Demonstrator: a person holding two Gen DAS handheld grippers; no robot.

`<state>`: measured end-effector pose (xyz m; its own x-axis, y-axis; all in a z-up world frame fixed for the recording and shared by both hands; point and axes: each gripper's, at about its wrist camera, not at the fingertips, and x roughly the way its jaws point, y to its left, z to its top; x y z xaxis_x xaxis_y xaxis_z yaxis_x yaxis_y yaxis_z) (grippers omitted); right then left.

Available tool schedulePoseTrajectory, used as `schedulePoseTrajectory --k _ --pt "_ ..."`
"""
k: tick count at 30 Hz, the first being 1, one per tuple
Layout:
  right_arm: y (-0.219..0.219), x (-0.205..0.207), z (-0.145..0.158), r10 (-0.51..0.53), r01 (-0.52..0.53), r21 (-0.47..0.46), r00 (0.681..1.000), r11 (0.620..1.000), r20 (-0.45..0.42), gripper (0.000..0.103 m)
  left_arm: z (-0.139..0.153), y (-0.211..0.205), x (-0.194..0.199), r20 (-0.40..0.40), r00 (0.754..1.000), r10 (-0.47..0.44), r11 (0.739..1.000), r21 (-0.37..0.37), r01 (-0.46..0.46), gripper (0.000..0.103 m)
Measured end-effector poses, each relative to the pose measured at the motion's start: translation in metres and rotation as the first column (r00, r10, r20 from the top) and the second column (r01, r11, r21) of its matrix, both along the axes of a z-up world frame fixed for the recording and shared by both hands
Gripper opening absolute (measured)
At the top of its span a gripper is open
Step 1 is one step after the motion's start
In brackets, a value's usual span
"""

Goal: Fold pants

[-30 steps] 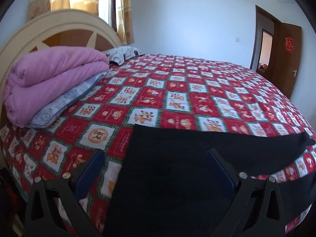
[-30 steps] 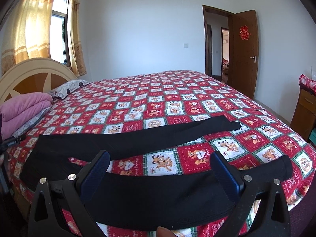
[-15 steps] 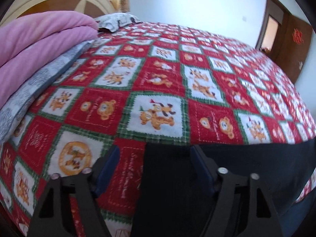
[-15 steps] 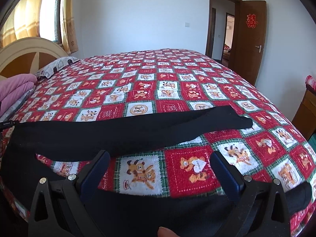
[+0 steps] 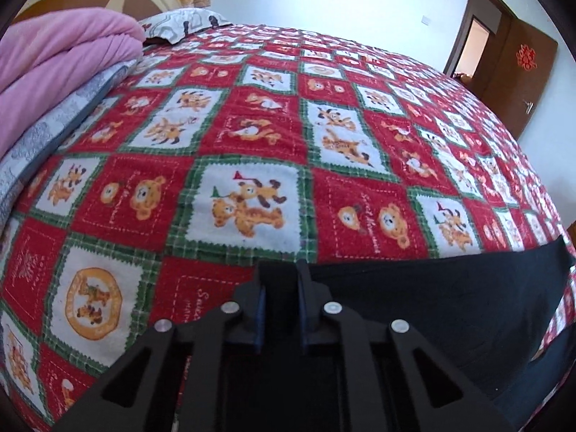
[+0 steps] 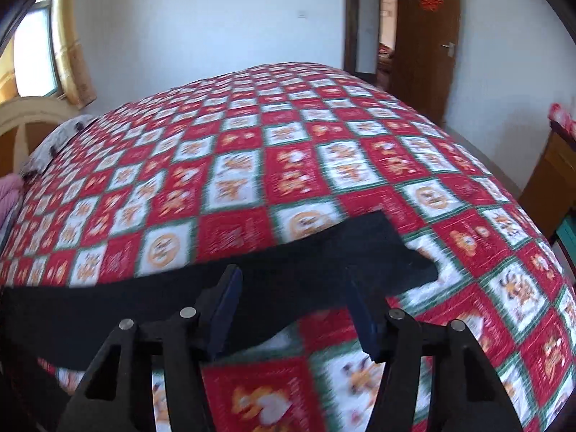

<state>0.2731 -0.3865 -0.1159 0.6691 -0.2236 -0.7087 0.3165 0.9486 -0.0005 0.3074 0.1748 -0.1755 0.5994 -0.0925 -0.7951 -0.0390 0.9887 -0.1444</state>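
Left gripper (image 5: 280, 280) now clamped on the corner of the black pants (image 5: 432, 298), jaws just drawn in from wide around the fabric edge. Right gripper (image 6: 291, 288) narrowing too, jaws just closing yet not pressing, with the far pant leg (image 6: 324, 252) between them and the view blurred. Probably the pickup before the first fold: one end secured, the other not yet. Pants spread across the near side of the bed (image 5: 252, 126), waist end at 6 o'clock in the left view, leg cuff ending toward 2 o'clock in the right. Open bedspread from 10 to 2 o'clock for carrying fabric over; pink blanket (image 5: 54, 57) and pillow (image 5: 180, 23) at 10 to 11 o'clock, bed edge close behind.
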Motion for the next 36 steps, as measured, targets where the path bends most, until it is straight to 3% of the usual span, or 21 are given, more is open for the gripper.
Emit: schedulePoseTrajectory --k 2,8,14,21,22,23,25,30,35,36 --pt "-0.021 0.010 0.000 -0.044 0.044 -0.003 0.999 0.999 -0.003 0.059 -0.003 0.001 0.002 0.011 1.000 -0.006 1.000 -0.007 0.006 0.015" --pt "-0.086 0.045 -0.016 -0.138 0.142 0.045 0.987 0.989 -0.084 0.059 -0.012 0.016 0.003 0.041 0.999 0.015 0.992 -0.127 -0.010 0.015" --pt "-0.131 0.070 -0.037 -0.161 0.175 0.086 0.976 0.981 -0.148 0.059 -0.013 0.010 0.006 0.042 0.999 0.010 0.997 -0.081 -0.006 0.015" --pt "-0.144 0.096 -0.068 -0.070 0.110 0.188 0.976 0.976 -0.207 0.059 -0.014 0.006 0.010 0.034 0.999 0.013 0.998 -0.060 -0.011 0.015" --pt "-0.141 0.098 -0.071 -0.053 0.093 0.185 0.976 0.978 -0.212 0.048 -0.015 0.005 0.010 0.032 0.999 0.013 0.998 -0.056 -0.011 0.015" --pt "-0.138 0.100 -0.073 -0.037 0.075 0.172 0.976 0.982 -0.217 0.029 -0.015 0.005 0.011 0.030 0.999 0.012 0.999 -0.051 -0.011 0.015" --pt "-0.136 0.102 -0.074 -0.024 0.057 0.145 0.974 0.988 -0.225 0.018 -0.014 0.004 0.014 0.027 1.000 0.012 0.999 -0.042 -0.011 0.015" --pt "-0.130 0.098 -0.061 0.000 0.026 0.139 0.983 0.990 -0.183 0.010 -0.008 0.009 0.011 0.045 0.999 0.016 0.997 -0.070 -0.013 0.014" --pt "-0.111 0.060 -0.004 0.048 -0.046 0.091 0.999 0.995 -0.020 0.010 0.007 0.017 -0.006 0.119 0.992 0.034 0.990 -0.139 -0.018 0.013" --pt "-0.111 0.060 -0.004 0.048 -0.046 0.091 0.999 0.995 -0.020 0.010 0.013 0.018 -0.010 0.139 0.990 0.036 0.988 -0.155 -0.014 0.013"
